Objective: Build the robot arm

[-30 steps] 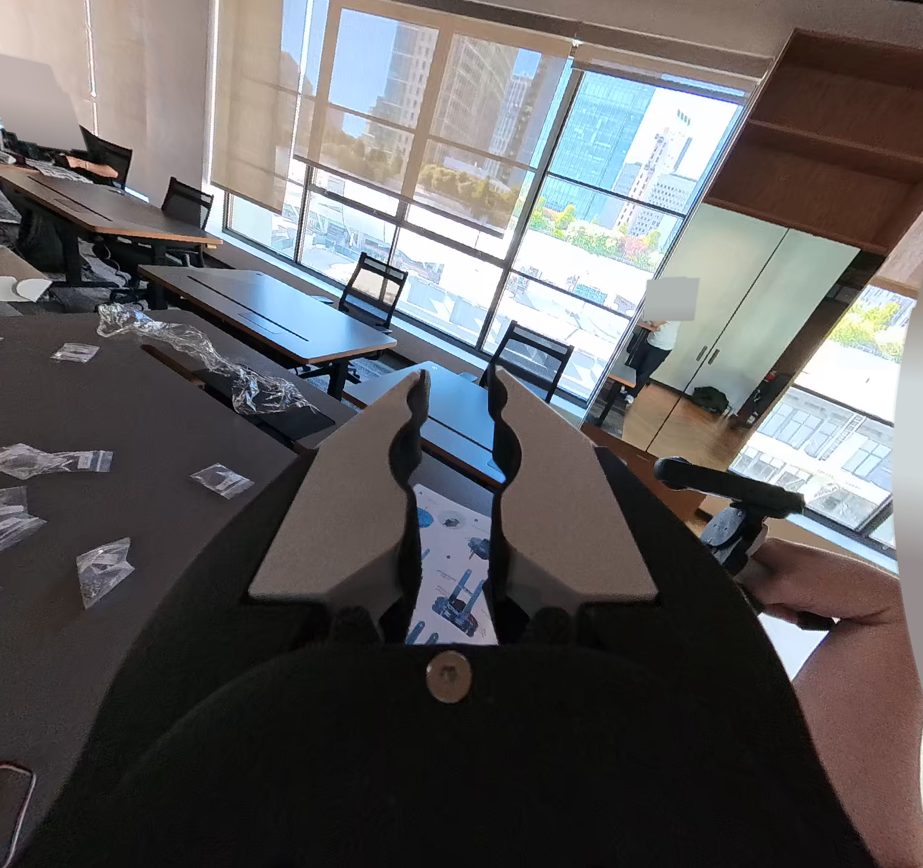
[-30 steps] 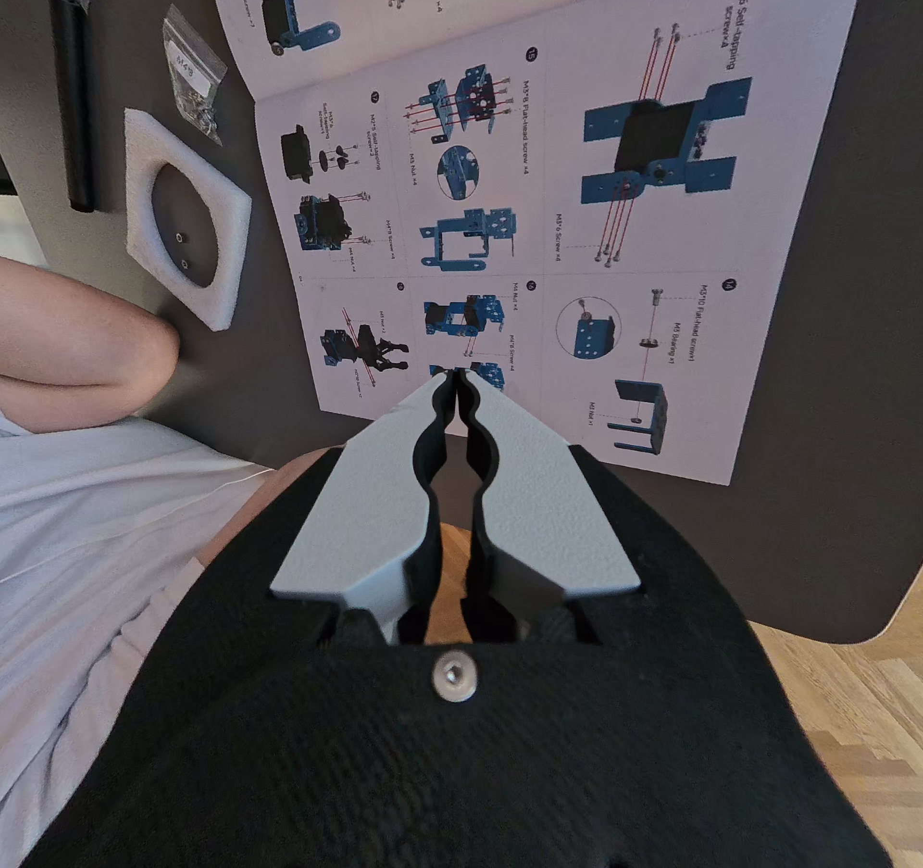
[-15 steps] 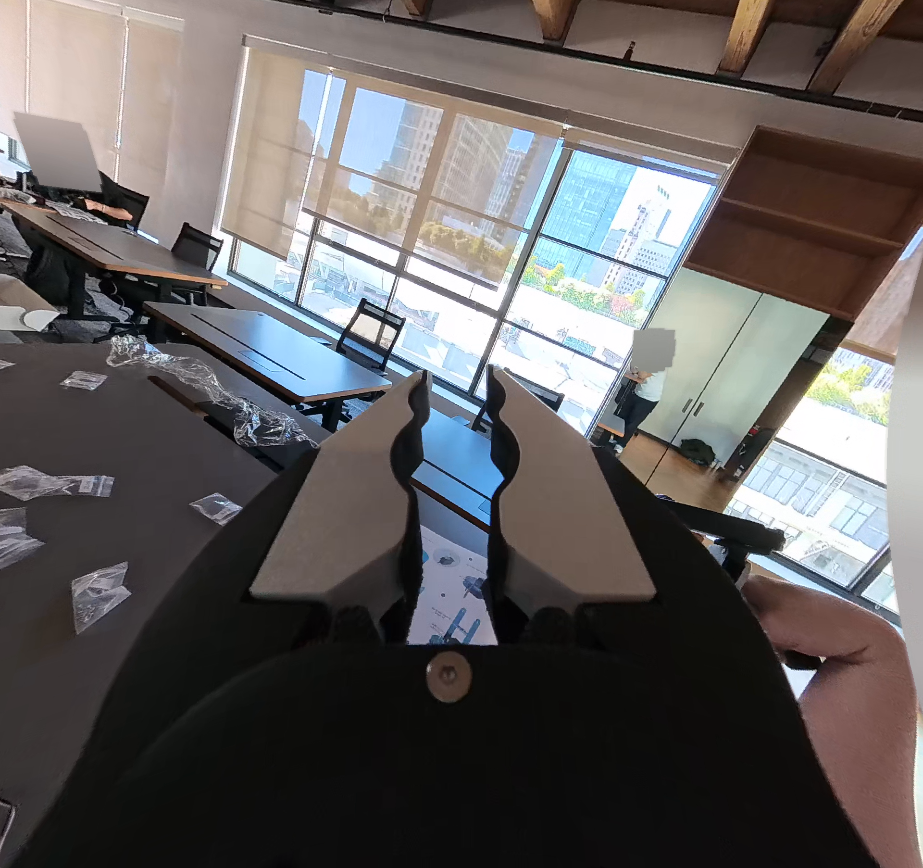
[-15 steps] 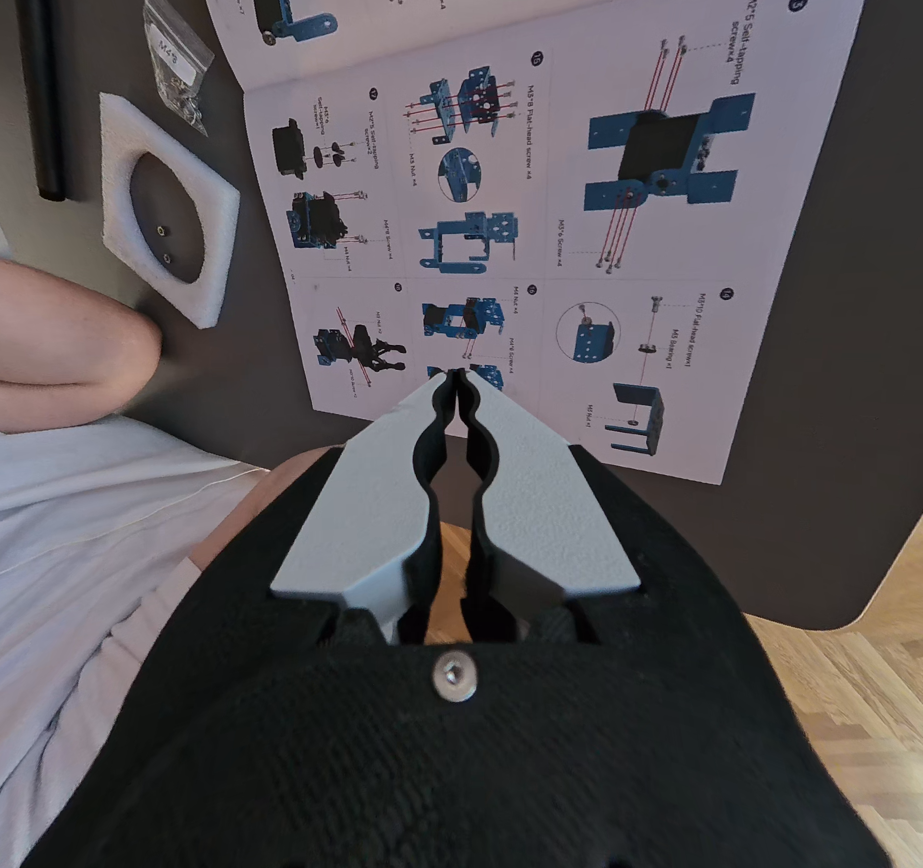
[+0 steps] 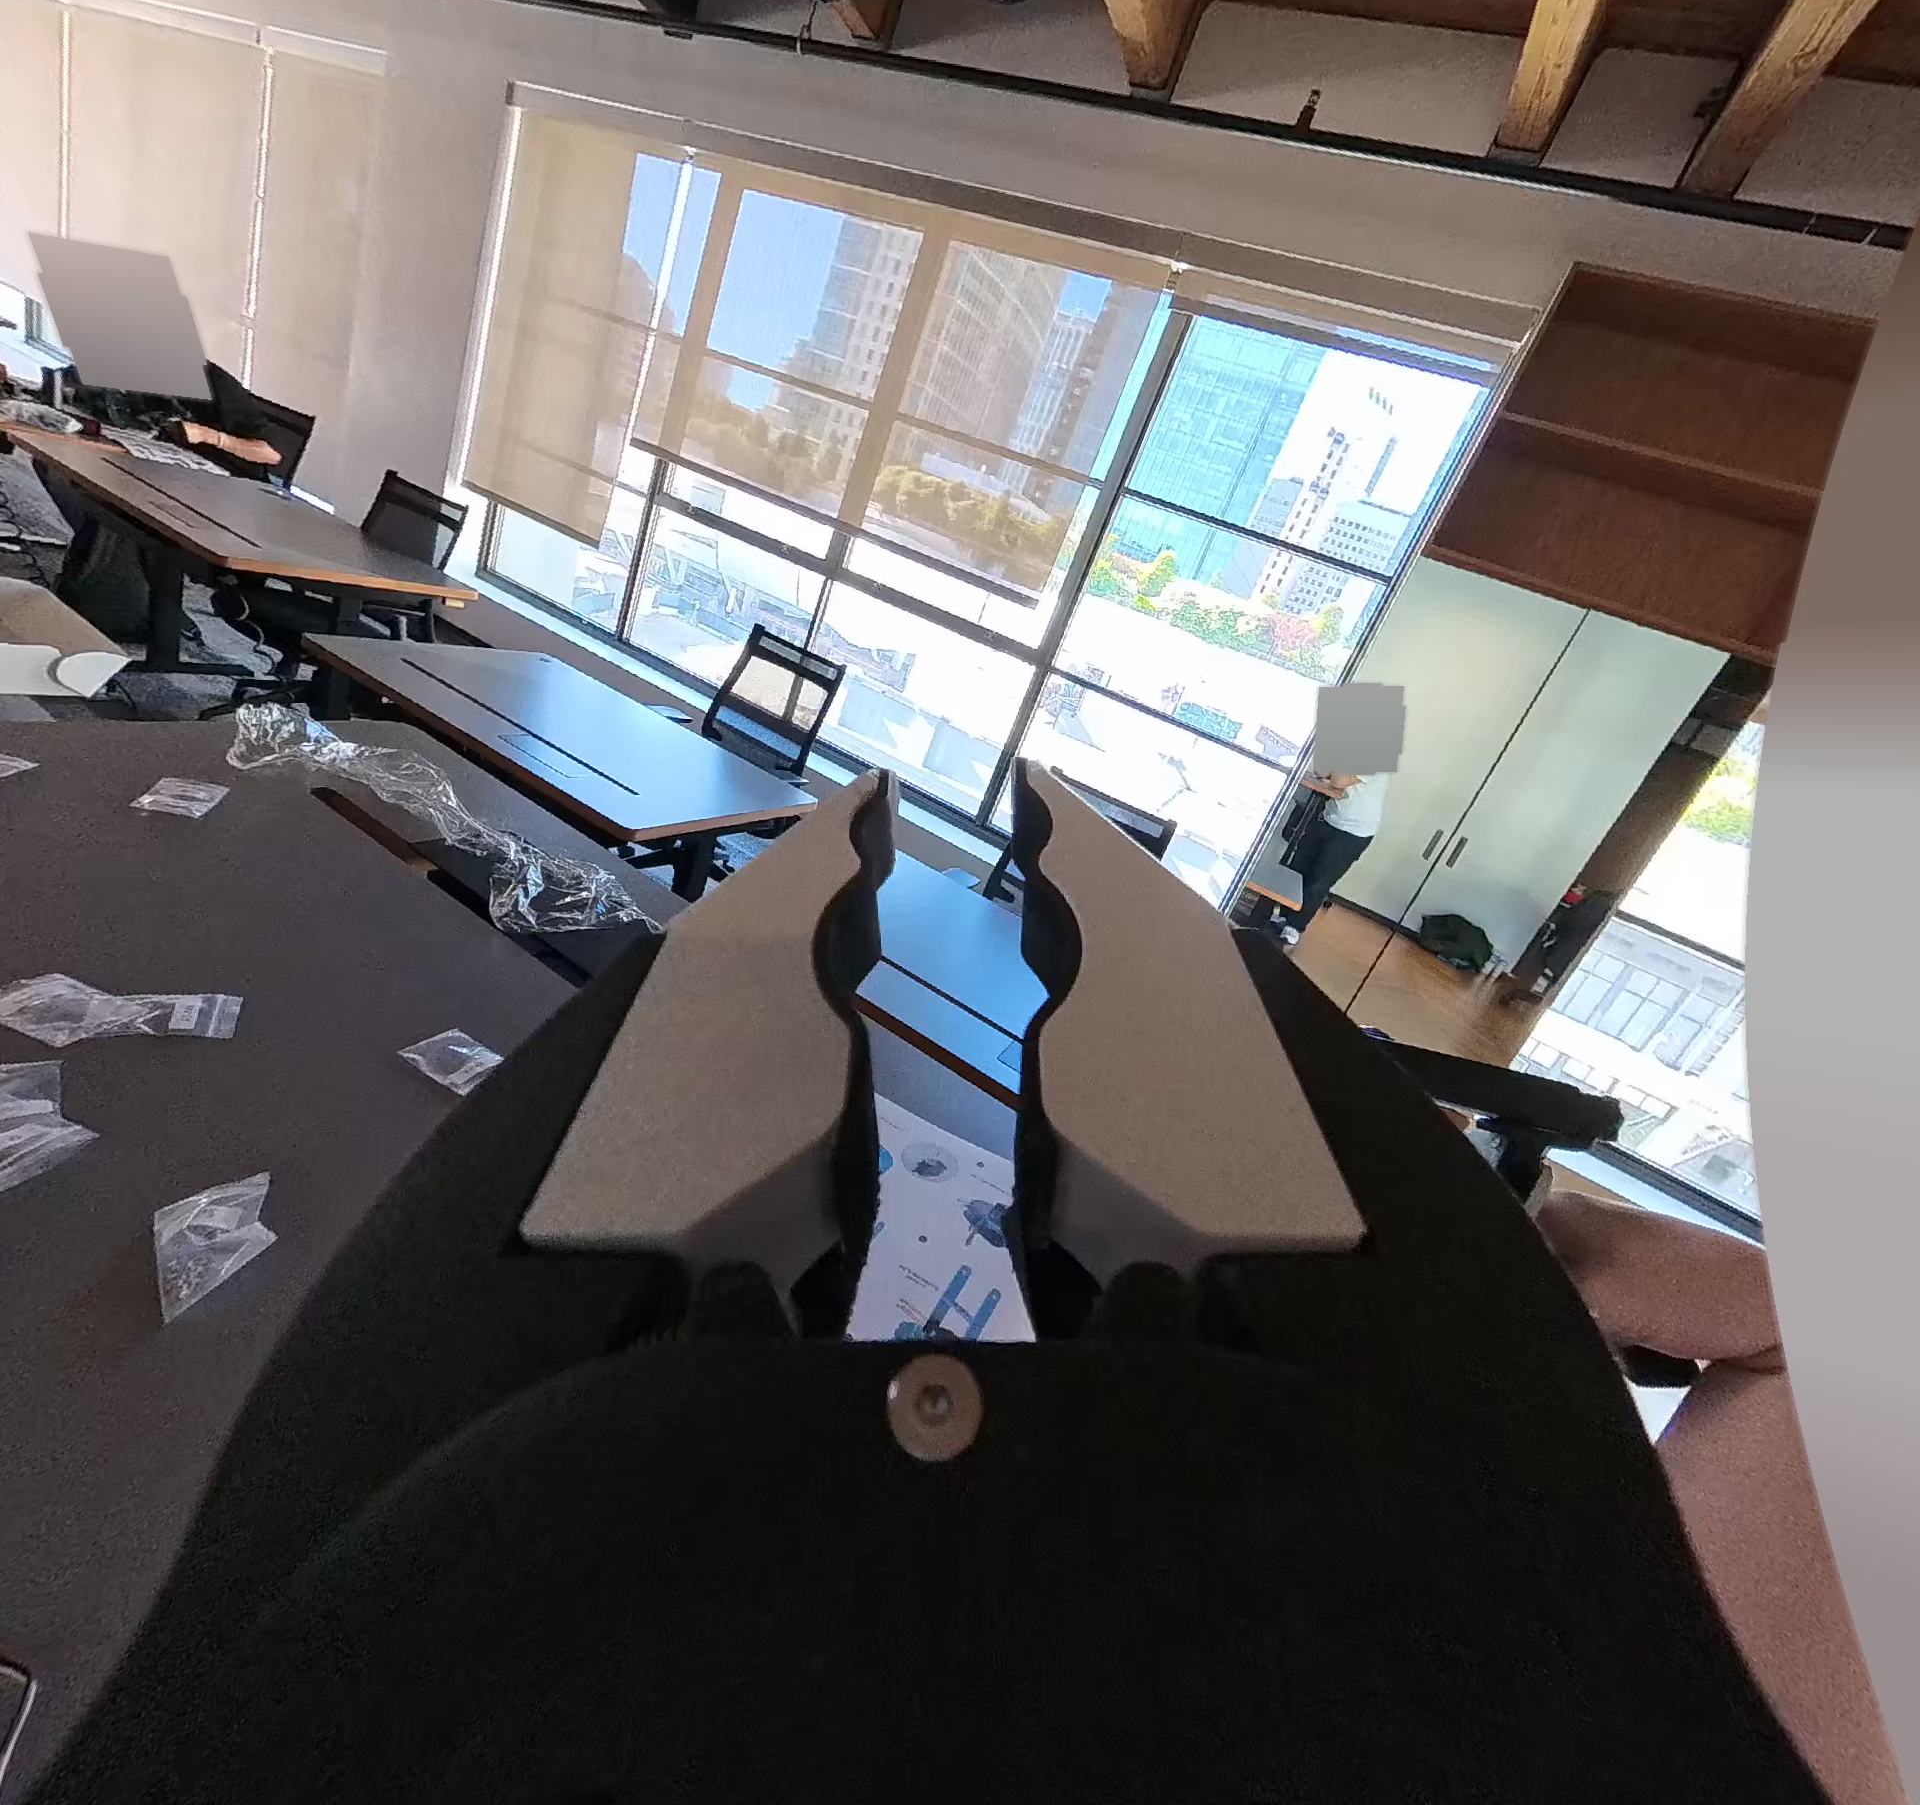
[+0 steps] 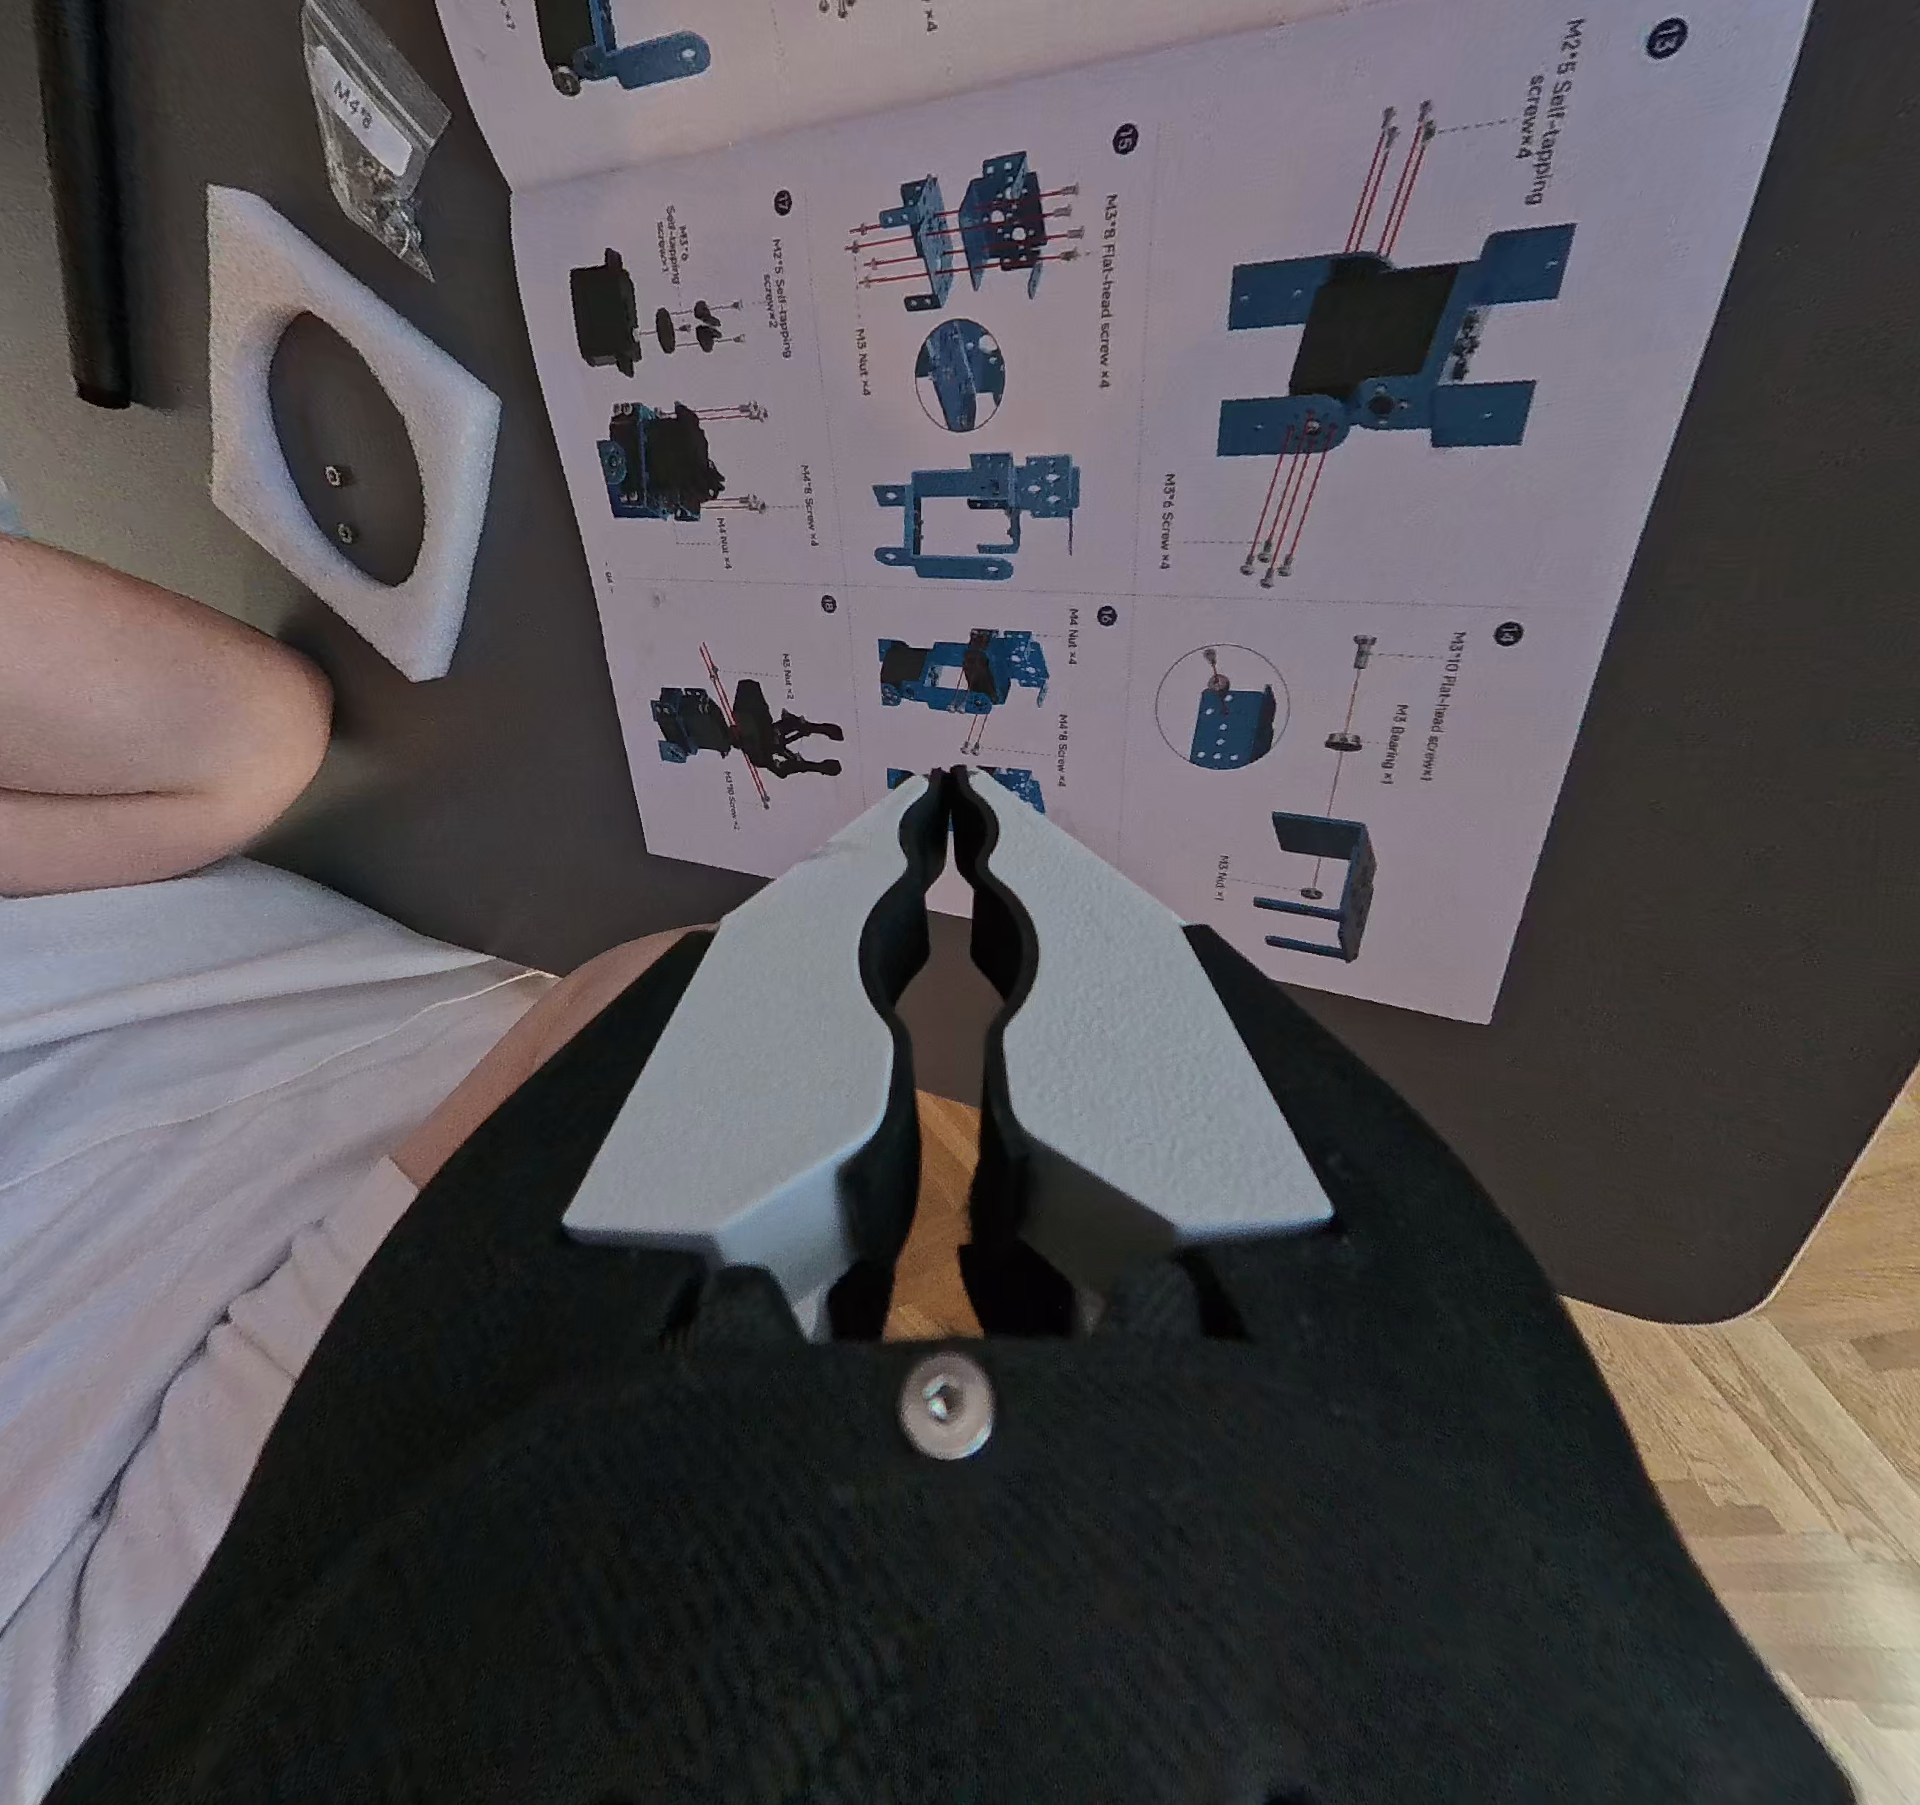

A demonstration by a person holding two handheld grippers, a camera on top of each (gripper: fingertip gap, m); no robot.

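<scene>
My right gripper is shut and empty, its tips together above the near edge of a white instruction sheet with blue part drawings, lying on a dark table. My left gripper is open a little and empty, raised and pointing out across the room toward the windows. Part of the sheet shows between its fingers. The other gripper's black handle and a hand show at its right.
Left of the sheet lie a white foam square with a round hole, a small bag of screws and a black rod. A forearm rests at the table edge. Several small bags and crumpled plastic wrap lie on the table. Some 40 centimeters of space lies between my two pairs of fingers.
My left gripper has tilted upward, showing more ceiling. My right gripper has shifted slightly over the sheet. Both keep their jaw positions.
</scene>
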